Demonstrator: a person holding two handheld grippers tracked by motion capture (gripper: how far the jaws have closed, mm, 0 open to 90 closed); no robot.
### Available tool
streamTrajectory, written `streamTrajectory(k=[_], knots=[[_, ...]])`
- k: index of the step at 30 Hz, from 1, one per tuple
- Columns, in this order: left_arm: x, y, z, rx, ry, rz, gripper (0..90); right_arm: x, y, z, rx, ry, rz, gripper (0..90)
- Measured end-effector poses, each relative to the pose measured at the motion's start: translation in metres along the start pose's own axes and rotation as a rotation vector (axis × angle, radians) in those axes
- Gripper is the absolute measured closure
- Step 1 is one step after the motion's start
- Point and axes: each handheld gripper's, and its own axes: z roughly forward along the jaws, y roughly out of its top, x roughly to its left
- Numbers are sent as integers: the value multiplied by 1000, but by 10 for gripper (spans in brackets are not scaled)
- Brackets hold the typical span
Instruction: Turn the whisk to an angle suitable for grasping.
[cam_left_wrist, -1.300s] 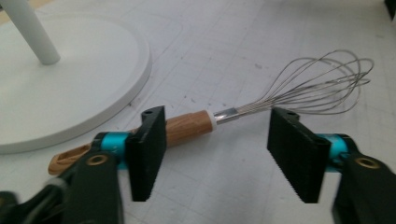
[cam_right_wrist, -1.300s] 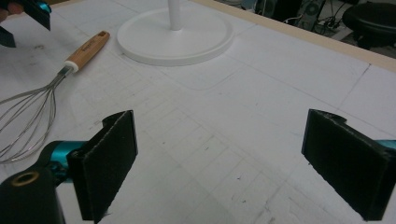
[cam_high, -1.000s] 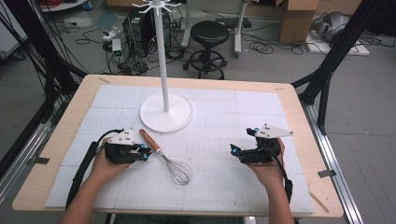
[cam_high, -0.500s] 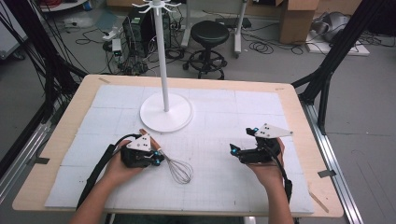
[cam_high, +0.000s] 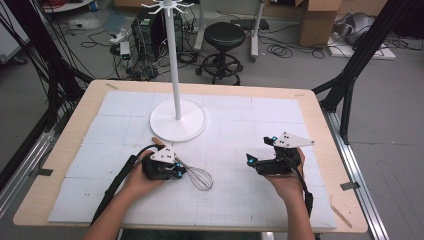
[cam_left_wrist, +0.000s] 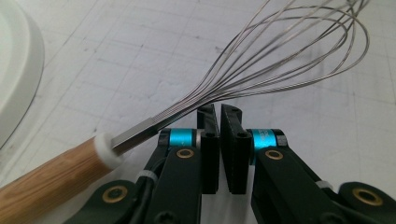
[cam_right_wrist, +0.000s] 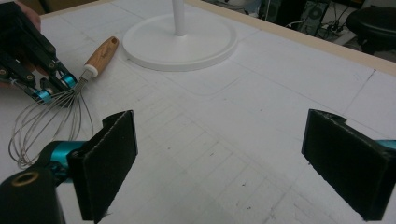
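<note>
- The whisk (cam_high: 192, 172) lies on the surface (cam_high: 240, 135), near the stand (cam_high: 178, 120).
- Left hand-held gripper (cam_left_wrist: 219, 122): jaws closed, empty, just beside the wires; nothing grasped yet.
- Right hand-held gripper (cam_right_wrist: 217, 163): wide open, idle, well apart.
- Grasping and lifting remain.

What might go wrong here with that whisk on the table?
The left gripper has its jaws shut right at the whisk, but the thin wires seem to run past the tips, not between the pads. A lift may come up empty, or pinch a few wires that slip or bend.

The wooden handle lies near the white stand base, so a nudge may push it against that.

The right gripper is open and apart, giving no support.
</note>
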Motion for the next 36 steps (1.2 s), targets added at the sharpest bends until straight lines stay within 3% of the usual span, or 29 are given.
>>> streamTrajectory(k=[6, 13, 19, 22, 24, 29, 33, 36], knots=[[-3, 3, 1, 8, -6, 15, 847, 0, 0, 0, 0, 1, -1, 93], [-2, 2, -19, -24, 15, 0, 809, 0, 1, -2, -6, 1, -2, 92], [6, 0, -41, -61, 69, -16, 703, 1, 1, -1, -2, 0, -7, 92], [13, 1, -54, -79, 99, -22, 589, 1, 1, 0, 0, 1, -8, 92], [15, 1, -56, -82, 98, -23, 558, 1, 1, 0, 1, 1, -6, 92], [23, 8, -68, -72, 125, -4, 446, 1, 0, 1, 3, -2, -5, 92], [27, 12, -73, -83, 117, 5, 393, 1, 0, 0, 2, -1, -4, 92], [30, 17, -72, -38, 120, 29, 353, 0, 0, 0, 0, 1, -3, 92]])
